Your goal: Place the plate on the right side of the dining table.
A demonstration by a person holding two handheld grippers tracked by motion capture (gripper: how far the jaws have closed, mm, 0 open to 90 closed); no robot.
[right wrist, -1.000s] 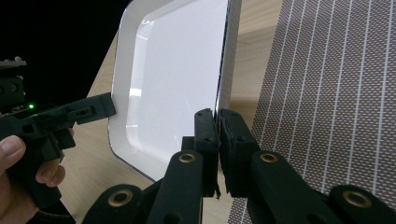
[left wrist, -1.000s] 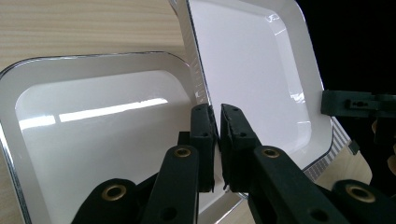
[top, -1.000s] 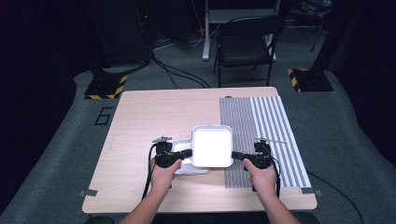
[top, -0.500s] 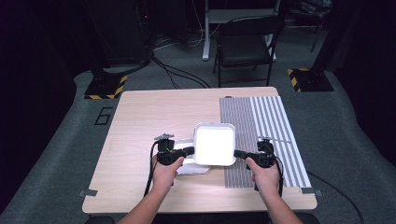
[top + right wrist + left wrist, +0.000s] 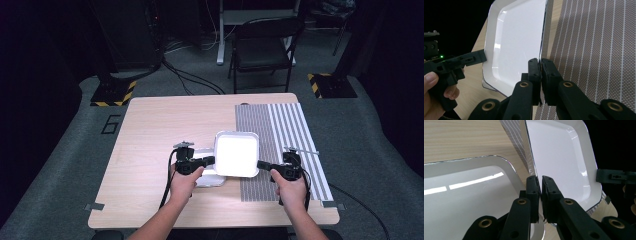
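Note:
A white square tray [image 5: 237, 154] hangs above the table, held by opposite rims between both grippers. My left gripper [image 5: 212, 160] is shut on its left rim; in the left gripper view the jaws [image 5: 538, 181] pinch the edge of the tray [image 5: 559, 157]. My right gripper [image 5: 261, 164] is shut on its right rim, where the jaws [image 5: 540, 62] clamp the tray [image 5: 516, 37]. A second white tray [image 5: 206, 177] lies flat on the table under the left gripper, also seen close up [image 5: 466, 197].
A grey striped mat [image 5: 295, 130] covers the right part of the wooden table [image 5: 165, 125]; the held tray overlaps its left edge. A chair [image 5: 262, 50] and cables stand on the floor beyond the table's far edge.
Both grippers have carried the held tray a little to the right, toward the striped mat. The tray on the table has stayed put.

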